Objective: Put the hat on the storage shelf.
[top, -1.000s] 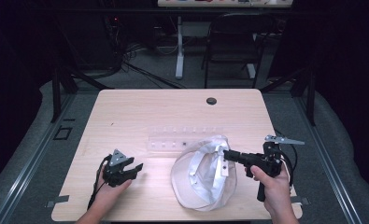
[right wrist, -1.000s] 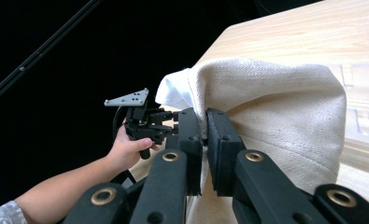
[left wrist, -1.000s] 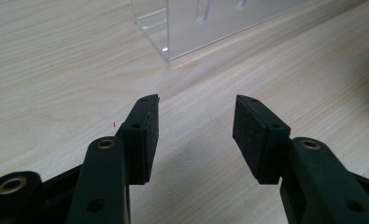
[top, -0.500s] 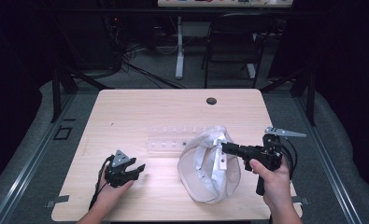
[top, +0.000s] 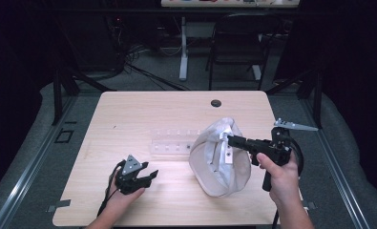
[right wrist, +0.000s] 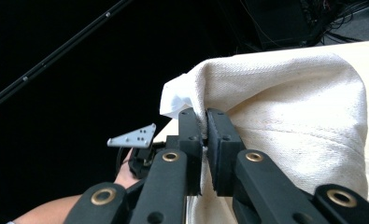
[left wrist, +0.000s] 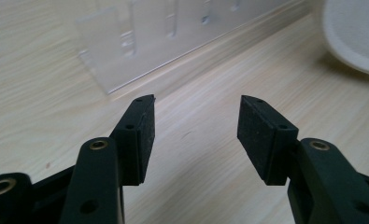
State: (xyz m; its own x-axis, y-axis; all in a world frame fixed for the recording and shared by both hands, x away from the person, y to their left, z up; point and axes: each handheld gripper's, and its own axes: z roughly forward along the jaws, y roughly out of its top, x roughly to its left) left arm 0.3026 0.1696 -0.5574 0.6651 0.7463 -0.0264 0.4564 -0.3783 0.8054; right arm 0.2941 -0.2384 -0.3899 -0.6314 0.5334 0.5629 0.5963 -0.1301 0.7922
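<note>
Two grippers: right gripper (top: pixel 231 140) lifts cloth bag (top: pixel 219 160), left gripper (top: pixel 150 175) apparently rests low.

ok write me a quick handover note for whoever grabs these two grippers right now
Right gripper: shut on the rim of the white cloth bag, holding that edge up off the table; the bag's bottom rests on the wood.
Left gripper: open, holding nothing, low over the table near its front left, apart from the bag.
Clear plastic rack: lies flat mid-table, just left of the bag.
Done: bag gripped and raised by one side.
Left: probably bring the left gripper to the opposite rim to spread the bag open.
</note>
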